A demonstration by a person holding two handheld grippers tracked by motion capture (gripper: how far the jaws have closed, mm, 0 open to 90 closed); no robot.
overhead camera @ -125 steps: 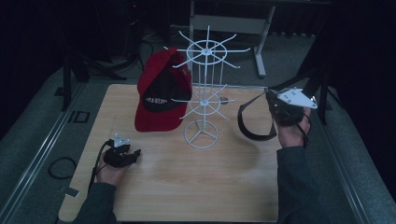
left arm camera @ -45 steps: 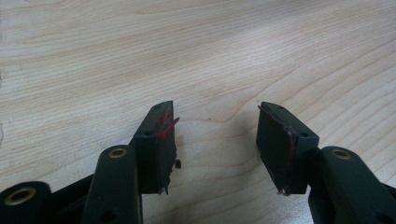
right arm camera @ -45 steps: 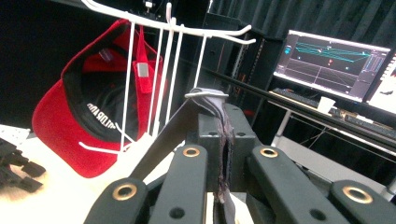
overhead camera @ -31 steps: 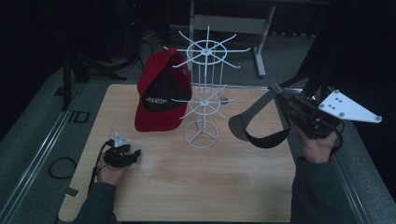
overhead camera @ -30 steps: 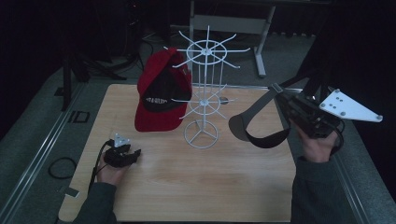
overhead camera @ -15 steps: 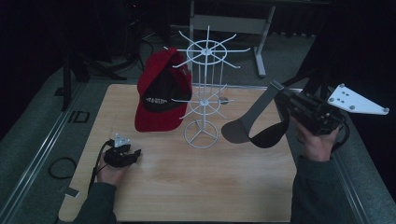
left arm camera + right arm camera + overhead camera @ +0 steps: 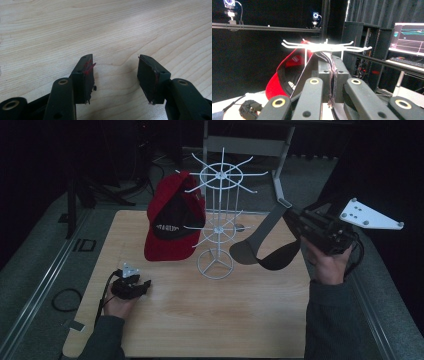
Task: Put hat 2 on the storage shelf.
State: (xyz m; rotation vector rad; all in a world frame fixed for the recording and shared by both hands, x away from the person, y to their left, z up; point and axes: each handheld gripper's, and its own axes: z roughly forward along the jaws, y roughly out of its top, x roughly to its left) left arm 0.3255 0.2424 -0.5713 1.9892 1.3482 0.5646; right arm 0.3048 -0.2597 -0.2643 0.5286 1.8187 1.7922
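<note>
The right tongs (image 7: 295, 222) clamped the soft, light grey cap (image 7: 260, 247) by its rim; left tongs (image 7: 142, 285) rested open.

From above, my room is dim and everything around the table (image 7: 210, 315) sinks into black. My left tongs' view is bright and sharp, the wood grain evenly lit. In my right tongs' view the white rack (image 7: 322, 46) glares, a monitor (image 7: 409, 37) glows, and the near jaws look perhaps slightly soft.
</note>
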